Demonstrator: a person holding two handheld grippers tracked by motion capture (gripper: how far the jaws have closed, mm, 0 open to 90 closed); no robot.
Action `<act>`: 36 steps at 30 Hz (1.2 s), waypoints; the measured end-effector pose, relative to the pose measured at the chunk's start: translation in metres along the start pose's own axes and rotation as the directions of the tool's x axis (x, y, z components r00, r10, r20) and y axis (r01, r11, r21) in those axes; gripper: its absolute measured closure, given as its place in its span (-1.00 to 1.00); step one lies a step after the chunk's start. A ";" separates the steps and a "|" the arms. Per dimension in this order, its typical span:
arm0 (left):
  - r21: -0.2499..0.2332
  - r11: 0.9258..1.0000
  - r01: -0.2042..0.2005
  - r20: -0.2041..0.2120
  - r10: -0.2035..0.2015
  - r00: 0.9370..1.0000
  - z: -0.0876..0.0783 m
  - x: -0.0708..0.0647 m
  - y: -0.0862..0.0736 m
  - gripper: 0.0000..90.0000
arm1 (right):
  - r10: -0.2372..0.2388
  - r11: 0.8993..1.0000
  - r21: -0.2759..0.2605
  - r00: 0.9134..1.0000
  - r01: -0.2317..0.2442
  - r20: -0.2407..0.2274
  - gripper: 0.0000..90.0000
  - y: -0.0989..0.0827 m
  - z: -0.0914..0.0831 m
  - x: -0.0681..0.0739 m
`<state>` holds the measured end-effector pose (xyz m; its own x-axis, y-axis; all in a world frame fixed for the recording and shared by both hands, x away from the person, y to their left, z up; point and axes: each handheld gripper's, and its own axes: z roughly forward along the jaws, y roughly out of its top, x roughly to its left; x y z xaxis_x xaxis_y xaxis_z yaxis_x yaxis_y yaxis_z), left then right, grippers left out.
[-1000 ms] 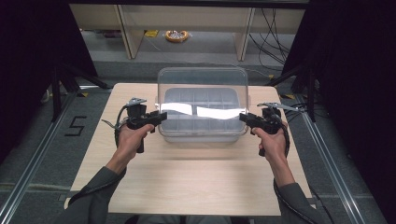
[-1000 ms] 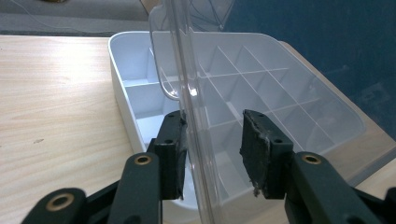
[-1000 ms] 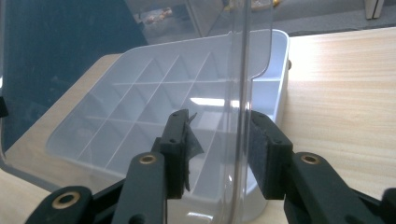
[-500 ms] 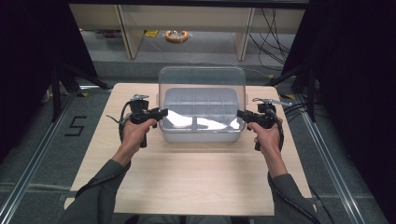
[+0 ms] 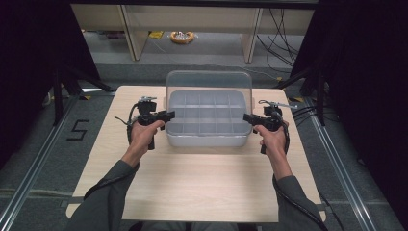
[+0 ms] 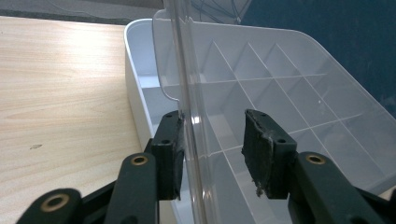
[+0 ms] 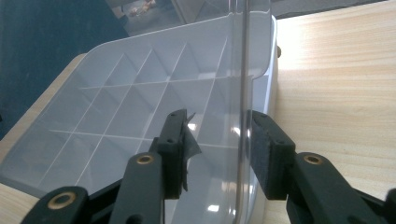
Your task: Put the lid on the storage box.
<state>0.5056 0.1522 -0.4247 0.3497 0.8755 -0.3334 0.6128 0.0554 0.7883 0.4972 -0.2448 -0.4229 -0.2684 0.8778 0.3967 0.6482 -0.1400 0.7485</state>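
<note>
- At table's left: bare wood [image 5: 96, 159] from edge to box, plenty of room; left gripper [image 5: 169, 114] at left side of clear lid [image 5: 209, 82], jaws just easing apart, one pad [image 6: 170, 154] against lid's edge, other pad off it, so no clamp.
- Mid-table: compartment box [image 5: 207, 139] near far edge, lid raised nearly upright; wide clear wood in front.
- At right: right gripper [image 5: 246, 117] astride lid's right edge, jaws just easing apart, outer pad [image 7: 264, 154] touching or nearly so, inner pad clear; narrow strip of bare table beyond.

Left gripper [image 5: 169, 114] jaws just opening, right gripper [image 5: 247, 117] likewise, forearms outstretched
</note>
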 end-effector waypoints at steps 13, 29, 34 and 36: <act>0.013 0.999 0.038 0.017 -0.039 0.999 0.008 0.009 -0.006 0.24 | -0.047 0.999 -0.003 0.999 0.047 0.012 0.30 -0.003 0.008 -0.004; 0.029 0.998 0.057 0.009 -0.057 0.998 0.018 0.015 -0.011 0.17 | -0.055 0.998 0.004 0.997 0.055 0.046 0.18 -0.009 0.021 -0.007; 0.011 0.998 0.065 0.011 -0.065 0.998 0.019 0.014 -0.013 0.17 | -0.065 0.998 0.010 0.996 0.064 0.061 0.12 -0.010 0.022 -0.004; 0.007 0.998 0.062 0.010 -0.062 0.998 0.018 0.013 -0.014 0.16 | -0.065 0.998 0.008 0.996 0.064 0.062 0.09 -0.010 0.022 -0.001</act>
<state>0.5151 0.1542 -0.4493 0.3178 0.8657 -0.3868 0.6383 0.1063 0.7624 0.5069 -0.2344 -0.4427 -0.2652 0.9118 0.3136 0.6355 -0.0793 0.7680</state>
